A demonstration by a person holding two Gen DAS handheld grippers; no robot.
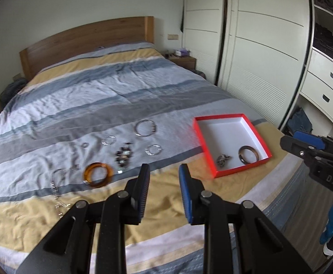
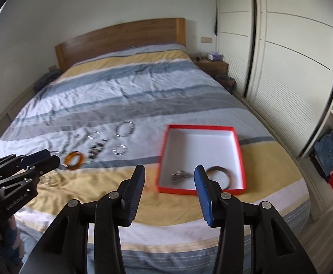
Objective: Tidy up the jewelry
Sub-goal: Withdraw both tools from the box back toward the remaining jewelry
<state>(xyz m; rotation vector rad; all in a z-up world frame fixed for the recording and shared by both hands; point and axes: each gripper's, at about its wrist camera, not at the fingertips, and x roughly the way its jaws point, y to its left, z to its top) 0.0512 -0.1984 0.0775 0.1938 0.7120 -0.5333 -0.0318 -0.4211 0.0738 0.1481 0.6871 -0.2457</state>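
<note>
A red box (image 1: 198,137) (image 2: 163,157) with a white inside lies on the bed. It holds a brown bangle (image 1: 248,157) (image 2: 227,173) and a small metal piece (image 1: 223,159) (image 2: 179,175). Left of it on the bedspread lie an amber bangle (image 1: 98,175) (image 2: 75,160), a dark beaded bracelet (image 1: 123,157) (image 2: 96,152), silver rings and hoops (image 1: 146,127) (image 2: 125,129) and a chain (image 1: 58,194). My left gripper (image 1: 164,171) is open and empty above the bedspread, between amber bangle and box. My right gripper (image 2: 169,171) is open and empty, just before the box's near edge.
The striped bedspread (image 1: 98,86) covers a wide bed with a wooden headboard (image 1: 86,41). White wardrobe doors (image 1: 257,45) and drawers stand to the right. A nightstand (image 1: 184,60) stands at the far right corner of the bed.
</note>
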